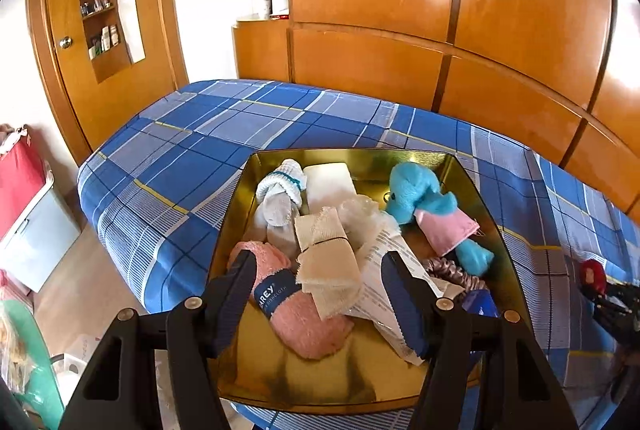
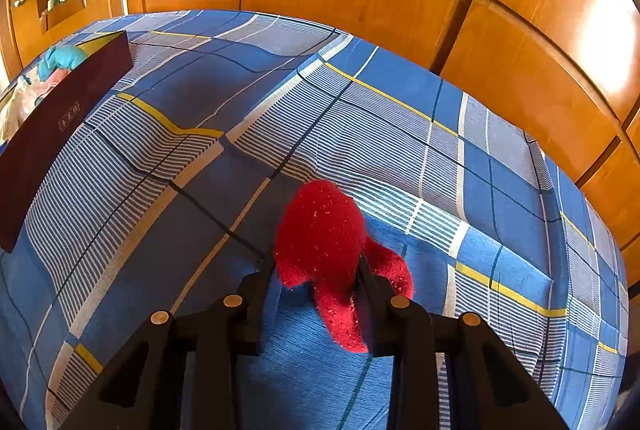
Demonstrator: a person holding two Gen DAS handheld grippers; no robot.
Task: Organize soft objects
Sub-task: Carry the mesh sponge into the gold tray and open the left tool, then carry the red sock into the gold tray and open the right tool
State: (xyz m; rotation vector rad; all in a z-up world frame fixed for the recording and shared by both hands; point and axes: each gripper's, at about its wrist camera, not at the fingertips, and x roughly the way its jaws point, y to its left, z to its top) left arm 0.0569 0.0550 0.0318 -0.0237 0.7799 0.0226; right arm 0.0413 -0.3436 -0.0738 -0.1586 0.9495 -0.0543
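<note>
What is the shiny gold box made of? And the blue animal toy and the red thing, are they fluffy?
The gold box looks like metal or foil-lined card: its inside is mirror-shiny and reflects what lies in it. The blue animal toy looks like soft plush, with a fuzzy nap. The red thing, pinched in the right gripper, looks like fuzzy fleece or felt, flecked with pale lint.

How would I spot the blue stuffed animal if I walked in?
Find the bed with the blue plaid sheet, then the gold-lined box sitting on it. The blue plush toy lies at its right side, the only bright turquoise thing there, with a pink patch.
</note>
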